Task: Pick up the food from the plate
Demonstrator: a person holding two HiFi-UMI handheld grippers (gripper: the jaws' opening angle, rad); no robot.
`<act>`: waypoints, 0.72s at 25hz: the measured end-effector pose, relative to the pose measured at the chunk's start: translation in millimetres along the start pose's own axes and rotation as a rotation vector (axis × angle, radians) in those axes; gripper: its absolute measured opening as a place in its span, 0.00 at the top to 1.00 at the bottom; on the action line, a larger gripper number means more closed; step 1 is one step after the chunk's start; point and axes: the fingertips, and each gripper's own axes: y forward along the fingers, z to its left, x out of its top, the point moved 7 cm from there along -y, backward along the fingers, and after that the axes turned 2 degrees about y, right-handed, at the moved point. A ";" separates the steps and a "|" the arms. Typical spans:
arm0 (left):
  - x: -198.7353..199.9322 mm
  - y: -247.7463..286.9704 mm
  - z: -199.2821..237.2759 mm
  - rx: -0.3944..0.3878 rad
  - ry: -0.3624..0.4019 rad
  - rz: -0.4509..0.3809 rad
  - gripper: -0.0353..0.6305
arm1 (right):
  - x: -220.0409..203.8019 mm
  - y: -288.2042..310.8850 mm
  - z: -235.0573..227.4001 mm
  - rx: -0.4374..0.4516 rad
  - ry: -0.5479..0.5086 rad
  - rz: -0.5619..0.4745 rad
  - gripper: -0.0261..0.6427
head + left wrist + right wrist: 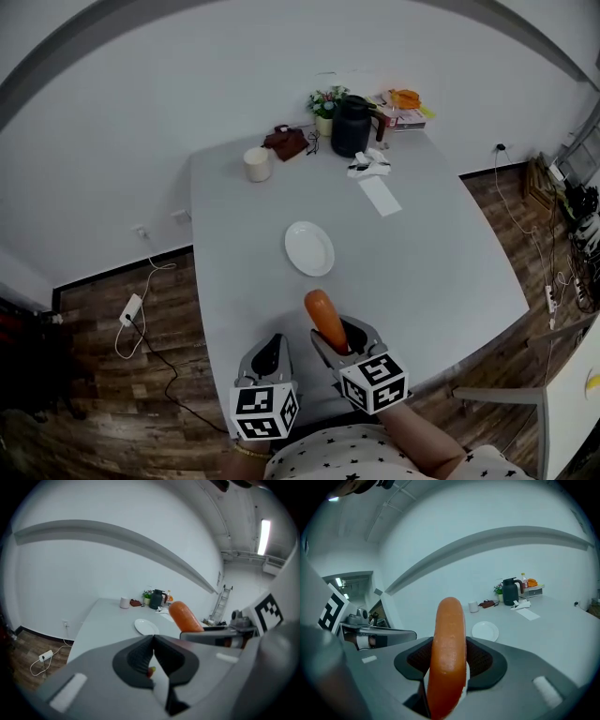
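Observation:
An orange sausage sticks out forward from my right gripper, whose jaws are shut on it; in the right gripper view the sausage fills the gap between the pads. The white plate lies bare on the grey table, ahead of both grippers. My left gripper hovers beside the right one near the table's front edge, its jaws shut with nothing between them. From the left gripper view the sausage shows at the right, and the plate lies beyond.
At the table's far end stand a cream cup, a dark red pouch, a potted plant, a black kettle, crumpled paper and a paper slip. A power strip lies on the wooden floor to the left.

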 end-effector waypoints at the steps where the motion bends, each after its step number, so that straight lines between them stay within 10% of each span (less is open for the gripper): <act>1: 0.7 -1.2 -1.0 0.003 0.004 -0.005 0.94 | 0.2 -1.4 0.1 -0.001 -0.002 -0.003 0.66; 18: 7.0 -1.5 -16.7 -0.007 0.049 -0.026 0.94 | 6.7 -18.7 2.6 -0.005 -0.020 -0.058 0.66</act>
